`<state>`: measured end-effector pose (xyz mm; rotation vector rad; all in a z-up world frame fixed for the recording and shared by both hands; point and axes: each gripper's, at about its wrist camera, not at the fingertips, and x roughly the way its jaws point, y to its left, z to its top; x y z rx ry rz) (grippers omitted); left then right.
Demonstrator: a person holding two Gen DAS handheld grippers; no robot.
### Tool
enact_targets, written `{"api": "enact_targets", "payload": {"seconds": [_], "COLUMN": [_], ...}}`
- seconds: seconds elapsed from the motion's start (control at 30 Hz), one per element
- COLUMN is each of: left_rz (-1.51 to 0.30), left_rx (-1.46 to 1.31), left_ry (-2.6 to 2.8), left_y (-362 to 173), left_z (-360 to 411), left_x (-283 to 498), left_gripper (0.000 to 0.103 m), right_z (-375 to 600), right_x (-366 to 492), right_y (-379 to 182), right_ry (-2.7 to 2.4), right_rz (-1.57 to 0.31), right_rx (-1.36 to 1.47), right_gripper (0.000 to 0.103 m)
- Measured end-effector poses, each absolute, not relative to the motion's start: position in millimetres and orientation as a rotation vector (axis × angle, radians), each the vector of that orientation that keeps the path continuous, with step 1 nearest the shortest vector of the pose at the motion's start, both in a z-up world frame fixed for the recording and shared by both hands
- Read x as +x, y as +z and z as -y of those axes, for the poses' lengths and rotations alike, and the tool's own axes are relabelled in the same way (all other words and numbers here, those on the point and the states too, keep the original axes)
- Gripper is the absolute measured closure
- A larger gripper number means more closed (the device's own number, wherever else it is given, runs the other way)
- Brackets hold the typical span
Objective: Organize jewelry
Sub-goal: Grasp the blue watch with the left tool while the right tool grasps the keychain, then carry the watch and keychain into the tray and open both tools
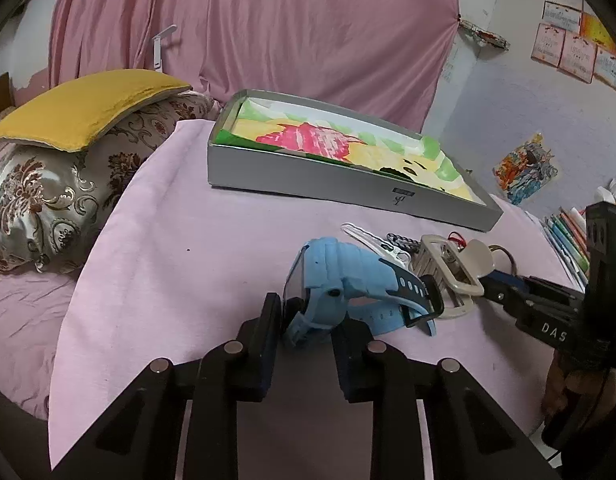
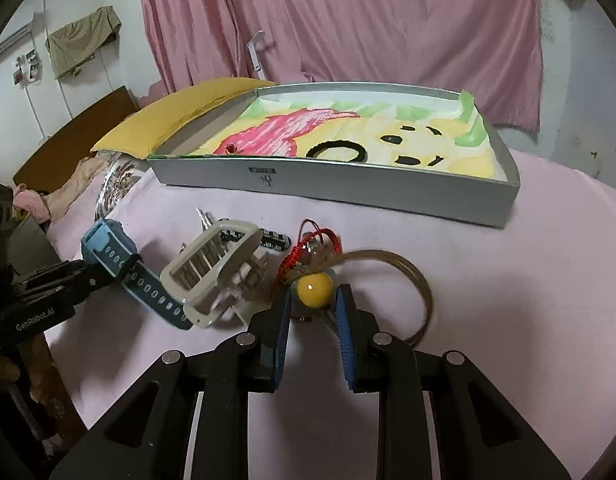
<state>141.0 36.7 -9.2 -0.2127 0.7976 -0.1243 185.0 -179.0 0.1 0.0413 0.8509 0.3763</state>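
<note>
In the left wrist view, the left gripper (image 1: 308, 320) is seen closed nearly all the way on the blue watch (image 1: 340, 280), its pads pressed against the case end, which rests on the pink cloth (image 1: 180, 240) in front of the grey tray (image 1: 308, 184). The case is judged stiff and light, a sound place to be gripped, while the soft strap can be expected to dangle and drag across the cream hair claw (image 1: 452, 276) lying against it. At the right edge, the right gripper (image 1: 504, 292) is seen reaching into the same heap. In the right wrist view, the right gripper (image 2: 311, 300) is narrowed around a yellow bead (image 2: 311, 288), both pads appearing to touch it. The bead is judged hard, round and slippery, so it may squirt out; its red cord (image 2: 308, 248) and the brown bangles (image 2: 412, 280) beside it could be snagged. A black ring (image 2: 336, 151) is already laid in the tray.
</note>
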Motion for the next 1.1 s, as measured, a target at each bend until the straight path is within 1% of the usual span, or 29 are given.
{"api": "enact_targets", "payload": {"seconds": [0.2,0.43,0.6,0.77,0.9,1.1], "left_rz": [-0.798,-0.762,-0.701,-0.596,-0.497,-0.383], "left_rx": [-0.218,-0.232,-0.245,-0.263,-0.283,-0.272], "left_ry": [-0.121,-0.149,-0.176,-0.191,-0.18,-0.161], "left_y": [-10,-7,2,21,40,64], "left_z": [-37,-36,-36,-34,-33,-29], "left_x": [141,133,125,118,123,141], "left_gripper": [0.084,0.086,0.086,0.086,0.086,0.086], "right_z": [180,190,195,193,188,180], "right_x": [186,167,147,135,130,139], "right_y": [0,7,22,43,66,92], "right_ry": [0.392,0.372,0.337,0.325,0.312,0.3], "right_rz": [-0.849,-0.776,-0.666,-0.537,-0.396,-0.267], "right_rx": [0.045,0.081,0.081,0.063,0.04,0.001], "right_gripper": [0.084,0.085,0.085,0.085,0.085,0.085]}}
